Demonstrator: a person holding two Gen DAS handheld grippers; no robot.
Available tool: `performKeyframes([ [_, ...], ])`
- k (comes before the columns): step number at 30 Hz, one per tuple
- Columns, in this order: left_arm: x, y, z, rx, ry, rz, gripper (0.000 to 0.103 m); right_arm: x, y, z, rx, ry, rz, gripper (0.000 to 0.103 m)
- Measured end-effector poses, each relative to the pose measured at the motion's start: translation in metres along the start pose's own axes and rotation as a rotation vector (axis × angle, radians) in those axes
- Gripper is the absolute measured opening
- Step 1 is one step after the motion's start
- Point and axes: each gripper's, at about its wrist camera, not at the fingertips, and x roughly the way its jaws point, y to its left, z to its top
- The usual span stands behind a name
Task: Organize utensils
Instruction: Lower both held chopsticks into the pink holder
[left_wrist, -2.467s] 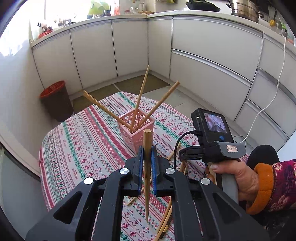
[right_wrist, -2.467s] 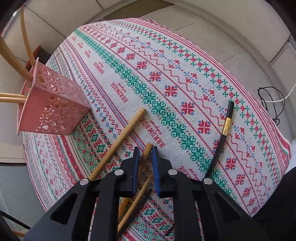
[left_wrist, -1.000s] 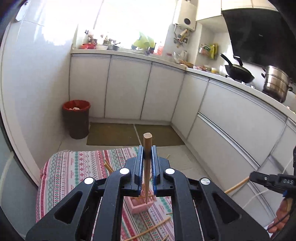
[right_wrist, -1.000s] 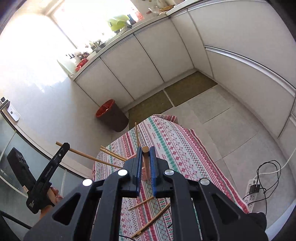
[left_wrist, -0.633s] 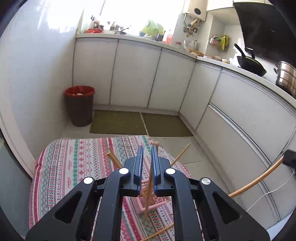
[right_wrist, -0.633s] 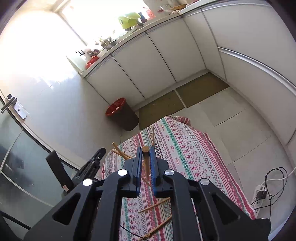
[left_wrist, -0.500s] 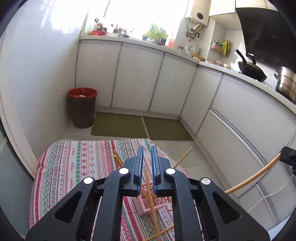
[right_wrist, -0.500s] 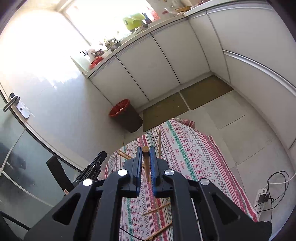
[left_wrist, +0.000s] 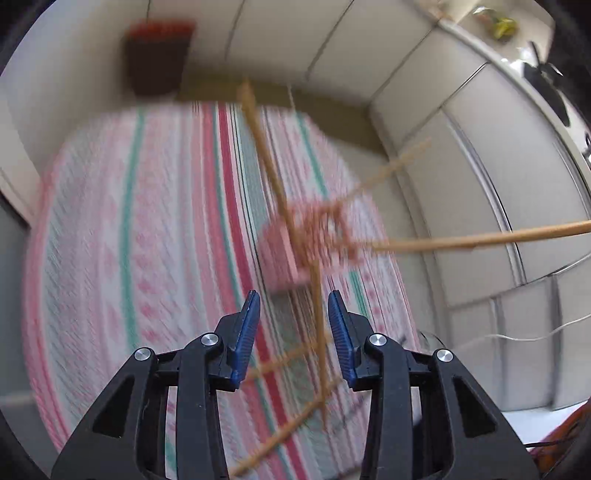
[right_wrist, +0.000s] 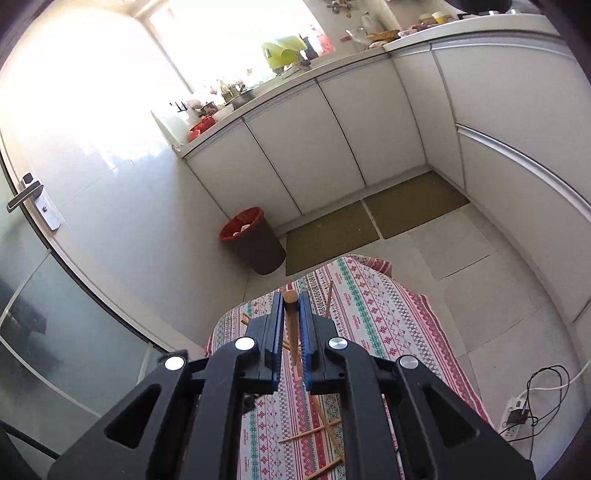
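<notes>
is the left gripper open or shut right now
Open. In the left wrist view the left gripper has its blue fingers spread wide apart, gripping nothing; the blurred tablecloth shows between them.

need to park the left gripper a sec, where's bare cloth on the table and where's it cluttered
Bare tablecloth lies left of the pink holder, out to the left edge. It is crowded around the holder, with chopsticks fanning out, and nearer the left gripper, where loose chopsticks cross on the cloth.

Right gripper (right_wrist: 291, 332), jaws closed on an upright wooden chopstick (right_wrist: 291, 321), above a patterned-cloth surface (right_wrist: 376, 314). Loose chopsticks (right_wrist: 314, 434) lie near; a red-lined bin (right_wrist: 251, 240) stands far left.
</notes>
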Motion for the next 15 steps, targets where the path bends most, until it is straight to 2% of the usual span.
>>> performKeyframes([
  [4, 0.048, 0.005, -0.010, -0.066, 0.133, -0.040, 0.037, 0.001, -0.008, -0.001, 0.015, 0.013, 0.010, 0.009],
  [6, 0.059, -0.001, -0.012, -0.062, 0.131, -0.056, 0.037, -0.001, -0.012, -0.002, 0.022, 0.020, 0.015, 0.009],
  [9, 0.063, -0.013, -0.008, -0.038, 0.074, -0.042, 0.037, 0.000, -0.015, -0.002, 0.021, 0.024, 0.009, 0.009],
  [11, 0.068, -0.017, -0.006, -0.032, 0.042, -0.030, 0.033, 0.001, -0.016, -0.002, 0.024, 0.030, 0.011, 0.009],
  [12, 0.071, -0.020, -0.004, -0.029, 0.036, -0.028, 0.014, 0.000, -0.016, -0.003, 0.025, 0.030, 0.011, 0.009],
  [13, 0.075, -0.024, -0.003, -0.027, 0.036, -0.024, 0.007, 0.000, -0.016, -0.003, 0.025, 0.029, 0.012, 0.009],
  [15, 0.073, -0.027, -0.006, -0.017, 0.020, -0.015, 0.007, -0.003, -0.016, -0.001, 0.024, 0.024, 0.011, 0.009],
])
